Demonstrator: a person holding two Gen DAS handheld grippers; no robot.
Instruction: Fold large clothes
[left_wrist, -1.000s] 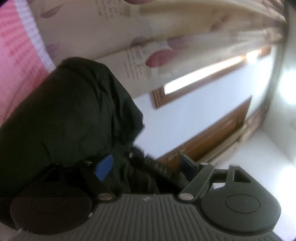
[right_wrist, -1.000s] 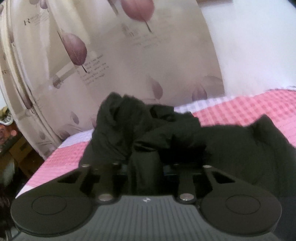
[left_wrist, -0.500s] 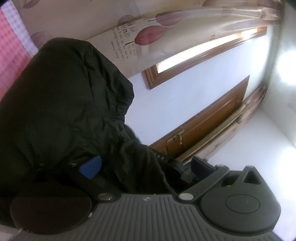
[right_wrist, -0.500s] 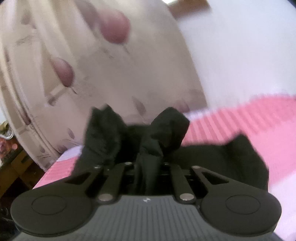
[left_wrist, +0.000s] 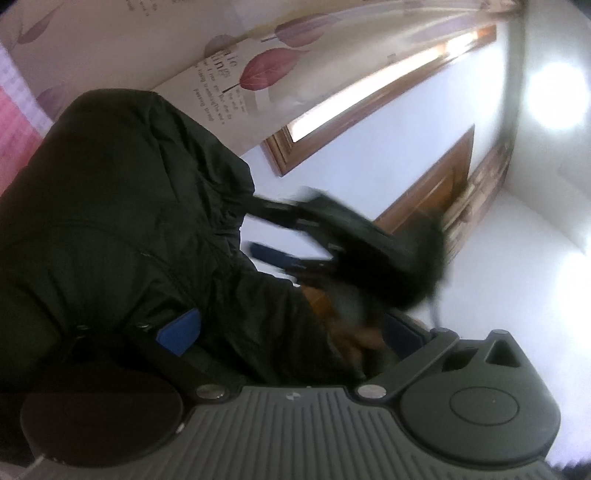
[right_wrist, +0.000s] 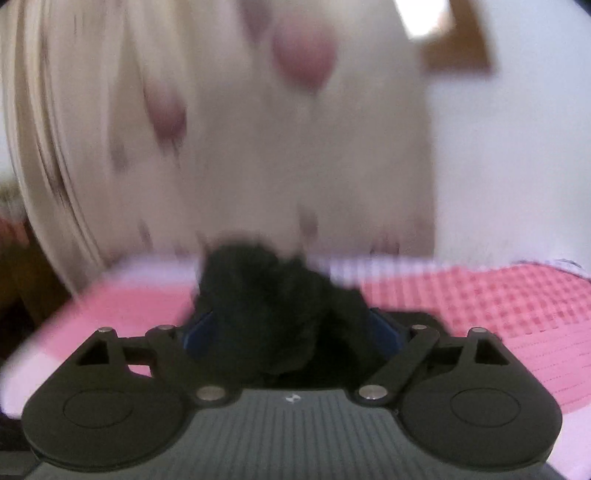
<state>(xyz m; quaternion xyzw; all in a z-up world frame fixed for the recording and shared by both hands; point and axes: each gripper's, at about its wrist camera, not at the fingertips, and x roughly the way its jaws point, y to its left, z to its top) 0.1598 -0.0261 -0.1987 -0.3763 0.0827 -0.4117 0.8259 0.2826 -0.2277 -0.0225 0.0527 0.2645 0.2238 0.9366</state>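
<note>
A black garment (left_wrist: 110, 221) fills the left half of the left wrist view, bunched over a pink checked bed (left_wrist: 14, 140). My left gripper (left_wrist: 288, 330) is open at full width. Folds of the cloth lie between its blue pads (left_wrist: 179, 332), unpinched. My right gripper (left_wrist: 255, 226) shows blurred in that view, just right of the garment, fingers apart. In the blurred right wrist view, my right gripper (right_wrist: 291, 328) has jaws that are opening. A lump of the black garment (right_wrist: 258, 295) sits loose between its blue pads (right_wrist: 199, 328) on the bed (right_wrist: 480, 306).
A cream curtain (left_wrist: 258, 66) with purple leaf prints hangs behind the bed, also seen as a blurred curtain (right_wrist: 258, 147). A wood-framed window (left_wrist: 369, 96) and a brown door (left_wrist: 436, 184) are set in the white wall. Dark clutter (right_wrist: 22, 280) sits left of the bed.
The right gripper, shut on the black cloth before, has spread its jaws and risen, and it now shows in the left wrist view. The left jaws have widened around the garment.
</note>
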